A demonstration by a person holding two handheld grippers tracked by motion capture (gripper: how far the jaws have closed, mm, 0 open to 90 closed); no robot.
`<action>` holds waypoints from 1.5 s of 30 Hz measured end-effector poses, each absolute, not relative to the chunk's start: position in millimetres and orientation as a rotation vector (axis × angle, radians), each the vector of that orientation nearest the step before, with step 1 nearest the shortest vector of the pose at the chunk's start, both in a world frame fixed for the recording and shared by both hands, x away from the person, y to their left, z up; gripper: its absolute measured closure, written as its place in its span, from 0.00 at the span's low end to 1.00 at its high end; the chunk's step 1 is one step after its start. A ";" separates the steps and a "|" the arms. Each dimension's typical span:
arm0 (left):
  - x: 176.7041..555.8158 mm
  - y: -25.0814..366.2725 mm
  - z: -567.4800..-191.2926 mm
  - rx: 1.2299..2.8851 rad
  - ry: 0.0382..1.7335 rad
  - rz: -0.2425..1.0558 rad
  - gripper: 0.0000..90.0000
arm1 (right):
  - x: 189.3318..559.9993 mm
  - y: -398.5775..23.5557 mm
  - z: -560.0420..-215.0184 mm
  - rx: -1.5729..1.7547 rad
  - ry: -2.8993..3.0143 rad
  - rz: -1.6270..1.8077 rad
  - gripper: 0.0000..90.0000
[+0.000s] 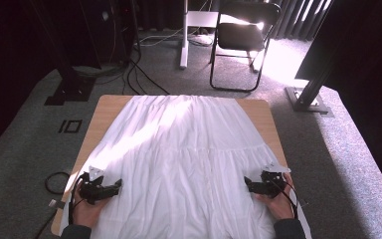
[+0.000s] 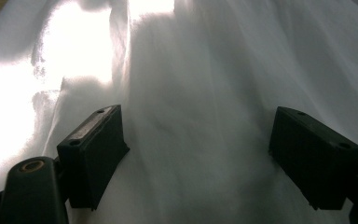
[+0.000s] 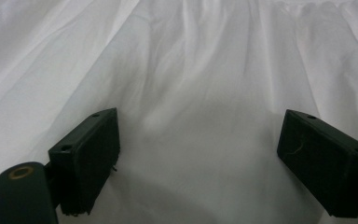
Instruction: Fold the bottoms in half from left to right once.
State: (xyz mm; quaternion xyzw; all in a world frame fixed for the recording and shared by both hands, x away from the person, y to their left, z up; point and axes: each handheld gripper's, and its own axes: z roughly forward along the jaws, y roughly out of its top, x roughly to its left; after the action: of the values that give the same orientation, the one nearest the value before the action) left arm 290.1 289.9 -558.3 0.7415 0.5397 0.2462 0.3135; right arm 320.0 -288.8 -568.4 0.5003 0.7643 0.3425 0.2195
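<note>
No readable writing. White skirt (image 1: 184, 159) spread flat over the table (image 1: 104, 107), covering most of it. Left gripper (image 1: 113, 187) near the front-left edge, right gripper (image 1: 248, 184) near the front-right; both over the cloth, jaws wide, gripping nothing.

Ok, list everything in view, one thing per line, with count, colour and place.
white garment: one, white, spread flat over most of the table
table: one, light wood, middle of the floor
folding chair: one, black, beyond the table's far edge
white post: one, white, left of the chair
floor cables: several, black, on the grey carpet beyond the table
left claw: one, black, open, on the garment's near left
right claw: one, black, open, on the garment's near right
hands: two, at the near edge
</note>
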 end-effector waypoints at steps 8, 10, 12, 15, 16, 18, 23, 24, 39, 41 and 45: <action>290.5 290.2 -556.7 1.965 1.428 0.640 0.22 | 320.0 -289.3 -568.4 1.372 2.127 0.953 0.13; 289.3 292.0 -552.9 1.967 1.443 0.631 0.25 | 320.1 -289.3 -568.4 1.372 2.127 0.953 0.14; 286.4 297.8 -545.1 1.945 1.439 0.621 0.25 | 320.0 -289.3 -568.5 1.372 2.127 0.953 0.14; 281.1 312.2 -529.0 1.938 1.431 0.659 0.22 | 320.0 -289.3 -568.4 1.373 2.126 0.953 0.14; 280.5 317.8 -524.6 1.931 1.441 0.682 0.22 | 320.0 -289.3 -568.4 1.373 2.126 0.953 0.14; 281.3 330.8 -519.9 1.911 1.473 0.699 0.21 | 320.0 -289.3 -568.5 1.373 2.126 0.953 0.14; 289.0 354.4 -530.1 1.868 1.577 0.718 0.18 | 319.7 -289.3 -568.5 1.372 2.125 0.952 0.14; 290.3 357.4 -534.0 1.866 1.593 0.706 0.18 | 319.6 -289.3 -568.4 1.374 2.125 0.952 0.14; 289.5 358.8 -554.4 1.893 1.592 0.672 0.18 | 319.2 -289.1 -568.5 1.375 2.122 0.953 0.14; 290.5 358.4 -554.3 1.882 1.609 0.679 0.19 | 319.3 -289.1 -568.5 1.375 2.122 0.953 0.14; 293.2 362.2 -555.3 1.862 1.658 0.719 0.13 | 319.2 -289.1 -568.5 1.376 2.121 0.953 0.14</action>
State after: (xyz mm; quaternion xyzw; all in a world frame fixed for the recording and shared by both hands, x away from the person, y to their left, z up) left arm 293.2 362.2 -555.3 0.6908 0.6154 0.2668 0.2701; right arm 319.2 -289.1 -568.5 0.4970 0.7662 0.3442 0.2179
